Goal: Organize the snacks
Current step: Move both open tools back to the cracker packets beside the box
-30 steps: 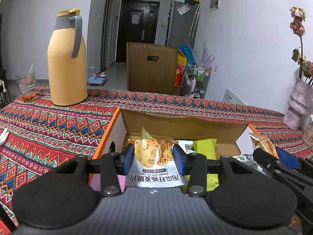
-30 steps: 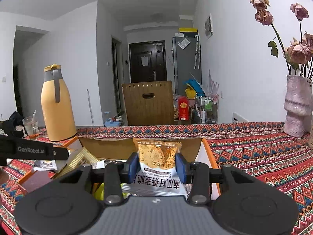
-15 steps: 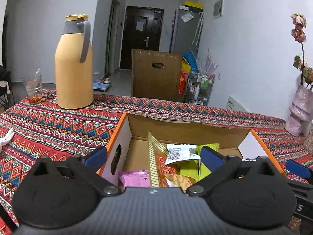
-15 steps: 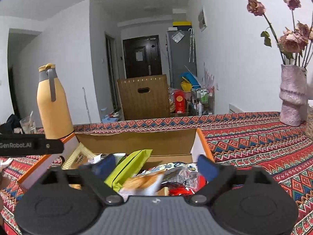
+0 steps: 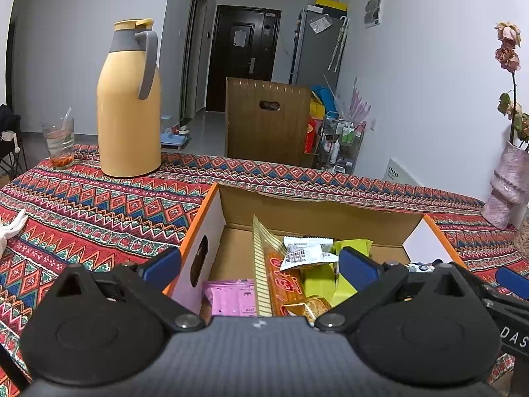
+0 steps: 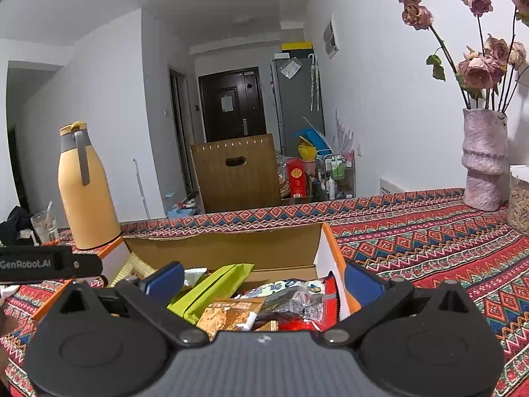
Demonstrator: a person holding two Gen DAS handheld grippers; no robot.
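**Over the snack box, both grippers wide and empty**

Above the cardboard box (image 5: 211,231) we hover with two grippers. Our left gripper (image 5: 259,266) has its blue pads spread wide, gripping nothing. Our right gripper (image 6: 263,279) is opening its jaws, with packets lying below them but nothing pinched. We judge both sit low over the box because that is where the snacks belong.

Let's count. From the left wrist view: one pink packet (image 5: 231,296) flat on the floor of the box, one striped gold-edged bag (image 5: 261,264) standing on edge, one small white sachet (image 5: 307,251) on top, green wrappers (image 5: 350,248) beside it. From the right wrist view: one cracker packet (image 6: 228,316) nearest us, one red and silver bag (image 6: 297,297) against the right wall. More may be buried; we cannot tell.

Around the box, on the patterned tablecloth (image 5: 82,205): one yellow thermos jug (image 5: 129,112), one drinking glass (image 5: 59,142), one pink vase (image 6: 484,158) of dried roses.
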